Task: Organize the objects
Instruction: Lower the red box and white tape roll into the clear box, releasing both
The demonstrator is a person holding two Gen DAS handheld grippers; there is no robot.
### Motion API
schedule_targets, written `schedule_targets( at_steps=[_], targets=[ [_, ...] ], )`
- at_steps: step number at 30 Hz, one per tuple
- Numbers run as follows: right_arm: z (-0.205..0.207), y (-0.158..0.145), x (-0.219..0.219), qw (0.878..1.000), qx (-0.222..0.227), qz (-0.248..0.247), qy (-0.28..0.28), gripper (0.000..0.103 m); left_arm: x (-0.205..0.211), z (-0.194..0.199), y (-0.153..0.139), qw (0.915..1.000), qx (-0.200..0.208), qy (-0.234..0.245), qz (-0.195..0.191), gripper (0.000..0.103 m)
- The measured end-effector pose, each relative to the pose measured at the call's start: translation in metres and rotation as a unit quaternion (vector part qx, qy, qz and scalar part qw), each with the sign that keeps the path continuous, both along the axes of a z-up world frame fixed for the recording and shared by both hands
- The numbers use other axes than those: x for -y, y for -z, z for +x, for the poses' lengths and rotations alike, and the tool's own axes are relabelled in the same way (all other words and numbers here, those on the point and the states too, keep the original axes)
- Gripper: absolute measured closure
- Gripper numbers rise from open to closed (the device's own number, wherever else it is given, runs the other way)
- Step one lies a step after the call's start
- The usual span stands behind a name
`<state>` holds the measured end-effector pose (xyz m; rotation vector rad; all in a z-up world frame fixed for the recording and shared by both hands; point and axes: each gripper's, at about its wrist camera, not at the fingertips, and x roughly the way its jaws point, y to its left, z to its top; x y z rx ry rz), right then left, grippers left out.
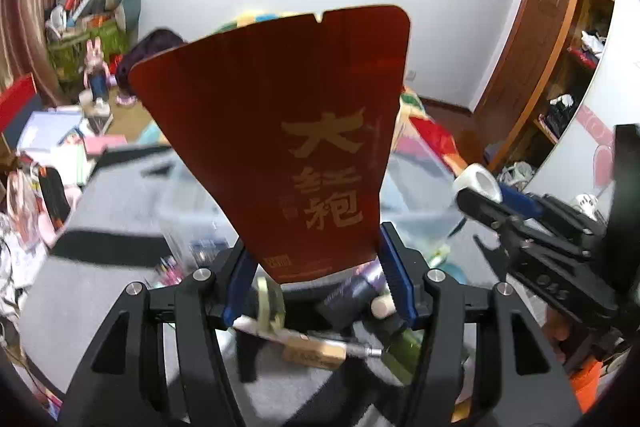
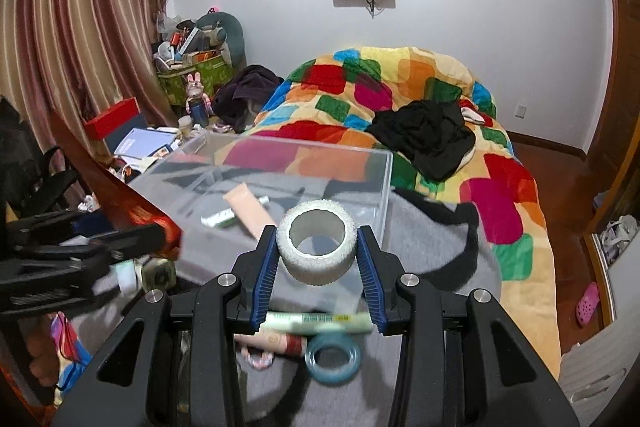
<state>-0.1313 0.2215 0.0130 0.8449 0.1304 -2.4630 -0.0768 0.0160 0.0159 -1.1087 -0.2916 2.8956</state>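
Observation:
My left gripper (image 1: 316,259) is shut on a dark red foil packet (image 1: 280,131) with gold Chinese characters, held upright above the grey blanket (image 1: 100,267). My right gripper (image 2: 318,259) is shut on a white tape roll (image 2: 316,247), held just in front of a clear plastic bin (image 2: 372,163). The bin holds a pink tube (image 2: 248,211) and a small white and green item (image 2: 218,218). In the left wrist view the right gripper (image 1: 520,211) and its roll (image 1: 478,183) show at the right. The red packet (image 2: 132,203) shows at the left in the right wrist view.
Loose items lie on the blanket: a brass padlock (image 1: 314,353), a dark bottle (image 1: 352,295), a green-white tube (image 2: 320,321), a blue ring (image 2: 334,355). A colourful quilt (image 2: 420,99) covers the bed behind. Clutter and boxes (image 2: 132,143) stand at the left by the curtain.

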Motion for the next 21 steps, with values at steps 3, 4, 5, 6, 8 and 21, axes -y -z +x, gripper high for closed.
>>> schedule_targets(
  at_steps=[3, 4, 5, 6, 8, 21],
  targets=[
    [-0.007, -0.003, 0.006, 1.0, 0.001, -0.001, -0.001, 0.067, 0.006, -0.002, -0.013, 0.9998, -0.015, -0.004, -0.01, 0.045],
    [-0.009, -0.003, 0.008, 1.0, 0.003, -0.001, -0.001, 0.067, 0.009, -0.004, -0.016, 0.9997, -0.018, -0.004, -0.013, 0.045],
    [-0.013, -0.003, 0.011, 1.0, 0.007, -0.001, -0.001, 0.067, 0.011, -0.007, -0.019, 0.9997, -0.02, -0.004, -0.017, 0.045],
    [-0.017, -0.002, 0.013, 1.0, 0.011, -0.001, -0.002, 0.067, 0.014, -0.012, -0.021, 0.9995, -0.02, -0.006, -0.022, 0.045],
    [-0.026, 0.0, 0.018, 1.0, 0.02, 0.003, -0.002, 0.067, 0.019, -0.022, -0.023, 0.9994, -0.017, -0.006, -0.03, 0.045],
    [-0.058, 0.023, 0.051, 0.996, 0.074, 0.039, -0.017, 0.067, 0.014, -0.065, 0.006, 0.996, 0.026, 0.011, -0.085, 0.044]
  ],
)
